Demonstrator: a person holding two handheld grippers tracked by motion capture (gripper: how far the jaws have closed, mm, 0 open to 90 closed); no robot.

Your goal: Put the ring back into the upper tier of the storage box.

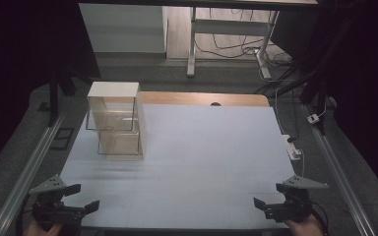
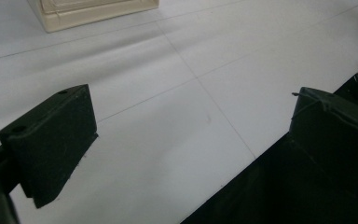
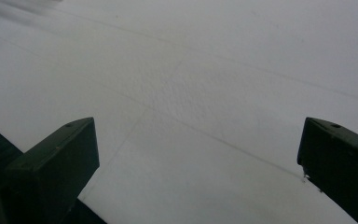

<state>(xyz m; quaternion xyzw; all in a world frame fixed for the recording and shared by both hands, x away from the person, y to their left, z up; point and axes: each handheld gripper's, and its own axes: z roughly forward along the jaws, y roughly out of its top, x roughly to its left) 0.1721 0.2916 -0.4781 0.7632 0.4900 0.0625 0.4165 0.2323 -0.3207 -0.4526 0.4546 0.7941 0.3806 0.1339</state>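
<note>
a: jaws spread wide on left gripper (image 1: 82, 197) and right gripper (image 1: 265, 202), holding nothing; both parked at near table corners.

b: nearest thing?

a: clear two-tier cabinet (image 1: 114, 120) with white top, upright at far left of the pale table (image 1: 202, 162); base seen past left jaws (image 2: 93, 11). well apart from both.

b: progress?

a: judged unstarted. cabinet untouched; reach and all handling left.

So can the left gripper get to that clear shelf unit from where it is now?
Probably yes: the left gripper is open at the near edge, and bare table lies between it and the clear shelf unit.
</note>
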